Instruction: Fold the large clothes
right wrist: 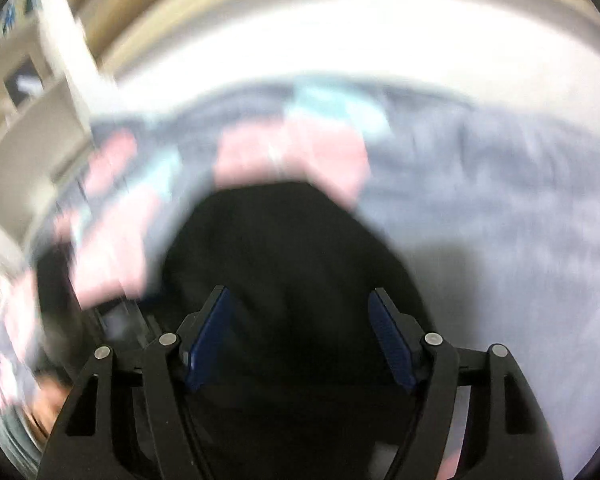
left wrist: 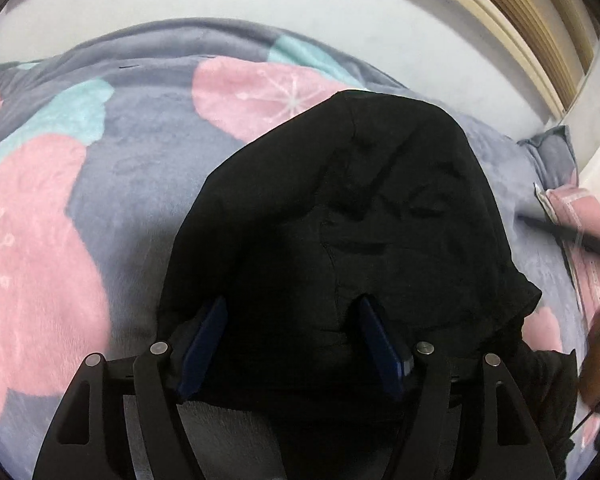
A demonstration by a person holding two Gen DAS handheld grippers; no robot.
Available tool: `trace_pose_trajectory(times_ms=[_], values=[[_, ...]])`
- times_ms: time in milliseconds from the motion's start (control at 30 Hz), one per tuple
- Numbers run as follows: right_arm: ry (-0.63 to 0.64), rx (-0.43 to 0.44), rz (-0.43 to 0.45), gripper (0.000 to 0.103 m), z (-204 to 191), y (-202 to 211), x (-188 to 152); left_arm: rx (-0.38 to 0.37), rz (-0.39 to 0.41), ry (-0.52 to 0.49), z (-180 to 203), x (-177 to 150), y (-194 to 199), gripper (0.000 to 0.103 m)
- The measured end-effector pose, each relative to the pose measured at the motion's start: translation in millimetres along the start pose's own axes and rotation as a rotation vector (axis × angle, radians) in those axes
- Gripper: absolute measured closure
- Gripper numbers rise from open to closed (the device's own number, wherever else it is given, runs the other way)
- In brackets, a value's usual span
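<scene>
A black garment [left wrist: 360, 208] lies folded into a rounded heap on a grey fleece blanket [left wrist: 140, 152] with pink and teal blotches. My left gripper [left wrist: 292, 304] hovers over the garment's near edge. Its blue pads [left wrist: 208, 344] stand wide apart and press on nothing. The right wrist view is blurred. In it the same black garment [right wrist: 284, 240] lies below my right gripper [right wrist: 299, 292], which is open too, with the cloth showing between its blue pads [right wrist: 392, 340] but not pinched. A person's hand [left wrist: 596, 360] shows at the left view's right edge.
The blanket [right wrist: 500, 200] covers a bed with a white sheet [left wrist: 260, 0] beyond it. A slatted wooden headboard [left wrist: 520, 12] runs along the far right. A cushion in the blanket's pattern [left wrist: 552, 152] lies at the right. White shelving [right wrist: 32, 120] stands at the left of the right view.
</scene>
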State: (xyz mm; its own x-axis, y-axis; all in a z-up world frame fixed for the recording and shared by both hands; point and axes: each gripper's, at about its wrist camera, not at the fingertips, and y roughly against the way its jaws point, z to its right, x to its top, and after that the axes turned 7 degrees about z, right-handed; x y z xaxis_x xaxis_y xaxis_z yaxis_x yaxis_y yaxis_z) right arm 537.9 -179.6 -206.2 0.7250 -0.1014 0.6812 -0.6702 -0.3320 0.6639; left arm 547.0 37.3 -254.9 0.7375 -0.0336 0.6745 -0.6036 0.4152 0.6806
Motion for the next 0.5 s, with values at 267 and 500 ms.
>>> trace_pose_trajectory(times_ms=[267, 500], values=[[0.012, -0.139, -0.246, 0.041, 13.7, -111.9, -12.4, -0.018, 0.03, -0.006, -2.2, -6.8, 4.2, 0.032], [0.032, -0.069, -0.204, 0.041, 16.4, -58.2, -6.1, -0.035, 0.013, -0.006, -1.0, -3.2, 17.6, 0.031]])
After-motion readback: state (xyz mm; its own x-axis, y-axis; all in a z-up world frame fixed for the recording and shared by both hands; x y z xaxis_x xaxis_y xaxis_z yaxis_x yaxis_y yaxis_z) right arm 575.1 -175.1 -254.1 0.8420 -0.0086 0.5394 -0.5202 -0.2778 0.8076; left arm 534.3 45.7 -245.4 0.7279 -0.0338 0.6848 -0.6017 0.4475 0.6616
